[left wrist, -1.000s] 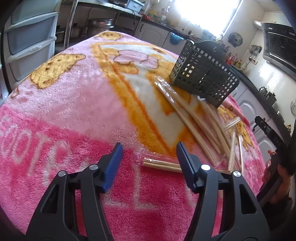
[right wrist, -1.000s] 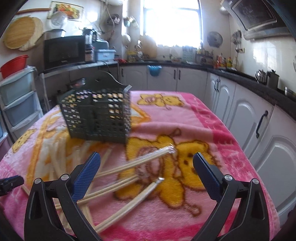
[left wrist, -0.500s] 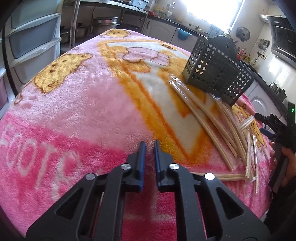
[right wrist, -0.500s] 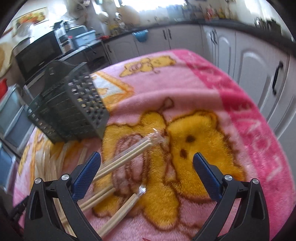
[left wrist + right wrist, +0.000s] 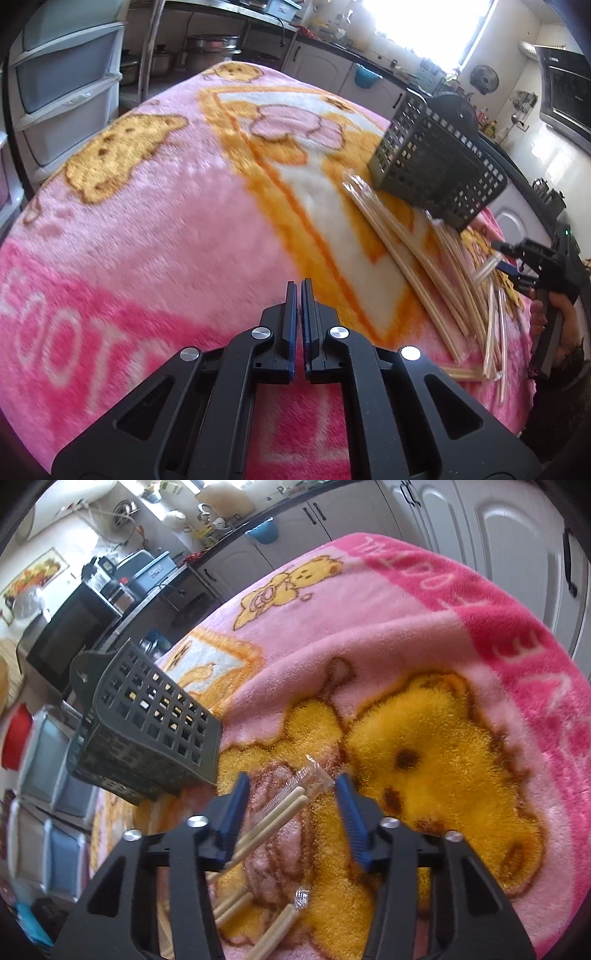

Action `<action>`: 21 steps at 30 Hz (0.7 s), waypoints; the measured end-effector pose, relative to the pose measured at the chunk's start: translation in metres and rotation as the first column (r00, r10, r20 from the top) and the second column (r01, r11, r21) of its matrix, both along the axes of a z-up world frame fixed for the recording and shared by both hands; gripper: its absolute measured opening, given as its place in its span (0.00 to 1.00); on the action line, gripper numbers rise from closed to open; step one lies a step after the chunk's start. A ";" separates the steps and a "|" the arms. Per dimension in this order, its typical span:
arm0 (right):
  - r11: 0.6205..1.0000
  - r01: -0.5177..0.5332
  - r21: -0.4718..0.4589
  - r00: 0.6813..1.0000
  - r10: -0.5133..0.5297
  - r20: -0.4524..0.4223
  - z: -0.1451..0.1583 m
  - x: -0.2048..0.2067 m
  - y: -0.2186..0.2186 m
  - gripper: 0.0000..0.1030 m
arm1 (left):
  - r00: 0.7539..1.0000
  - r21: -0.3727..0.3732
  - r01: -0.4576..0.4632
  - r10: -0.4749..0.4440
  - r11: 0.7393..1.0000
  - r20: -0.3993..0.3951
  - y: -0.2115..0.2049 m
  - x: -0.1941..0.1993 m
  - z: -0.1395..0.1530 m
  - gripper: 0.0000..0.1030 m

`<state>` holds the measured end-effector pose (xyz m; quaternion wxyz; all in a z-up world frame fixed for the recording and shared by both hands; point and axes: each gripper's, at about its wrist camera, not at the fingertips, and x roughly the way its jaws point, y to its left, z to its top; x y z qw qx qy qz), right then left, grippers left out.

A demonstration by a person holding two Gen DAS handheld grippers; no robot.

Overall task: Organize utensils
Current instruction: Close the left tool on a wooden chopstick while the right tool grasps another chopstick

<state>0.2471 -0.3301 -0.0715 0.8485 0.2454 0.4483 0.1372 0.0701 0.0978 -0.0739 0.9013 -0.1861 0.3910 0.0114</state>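
Observation:
A dark grid basket lies tipped on a pink blanket. Several wrapped chopstick pairs fan out in front of it. My left gripper is shut low over the blanket. One wrapped pair runs out from behind its right finger. I cannot tell whether that pair's end is pinched. My right gripper straddles the tip of another wrapped pair. Its jaws are closing and the pads stand clear of the wrapper. Two more pairs lie below it.
The blanket drapes over the whole table and hides its edges. Plastic drawers stand to the left. White cabinets are close on the right, and a microwave sits behind the basket. A person's hand holds the right gripper.
My left gripper closed from open around a wrapped pair's end and shifted sideways. My right gripper dropped and rolled toward a wrapped pair, and its jaws narrowed around the tip.

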 end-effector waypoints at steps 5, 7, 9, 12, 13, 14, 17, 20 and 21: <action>0.999 -0.016 0.035 1.000 0.015 0.026 0.005 -0.003 -0.001 0.14 | 0.999 0.003 -0.031 0.031 1.000 0.025 0.015 0.002 0.010 0.01; 0.999 -0.026 0.024 0.998 0.024 0.060 0.012 -0.005 0.000 0.13 | 0.998 0.007 -0.040 0.039 0.999 0.043 0.020 0.003 0.017 0.01; 0.999 -0.042 0.019 0.994 0.040 0.098 0.024 -0.009 0.002 0.12 | 0.997 0.007 -0.043 0.043 0.999 0.063 0.023 0.004 0.025 0.01; 0.998 -0.063 -0.003 0.985 0.063 0.161 0.045 -0.015 0.006 0.11 | 0.995 0.011 -0.039 0.038 0.999 0.097 0.025 0.005 0.039 0.01; 0.997 -0.073 -0.008 0.981 0.073 0.179 0.052 -0.017 0.008 0.10 | 0.993 0.008 -0.033 0.032 0.999 0.110 0.024 0.007 0.044 0.00; 0.997 -0.079 -0.014 0.978 0.081 0.191 0.057 -0.018 0.010 0.10 | 0.993 0.010 -0.030 0.028 1.000 0.118 0.022 0.008 0.048 0.00; 0.993 -0.108 -0.039 0.964 0.114 0.239 0.075 -0.021 0.015 0.09 | 0.988 0.019 -0.011 0.008 1.000 0.154 0.017 0.011 0.063 0.00; 0.989 -0.135 -0.066 0.946 0.148 0.288 0.093 -0.027 0.022 0.08 | 0.982 0.024 0.019 -0.023 1.000 0.187 0.009 0.016 0.077 0.00; 0.986 -0.145 -0.076 0.938 0.162 0.306 0.099 -0.030 0.025 0.08 | 0.979 0.029 0.034 -0.039 0.999 0.200 0.005 0.019 0.083 0.00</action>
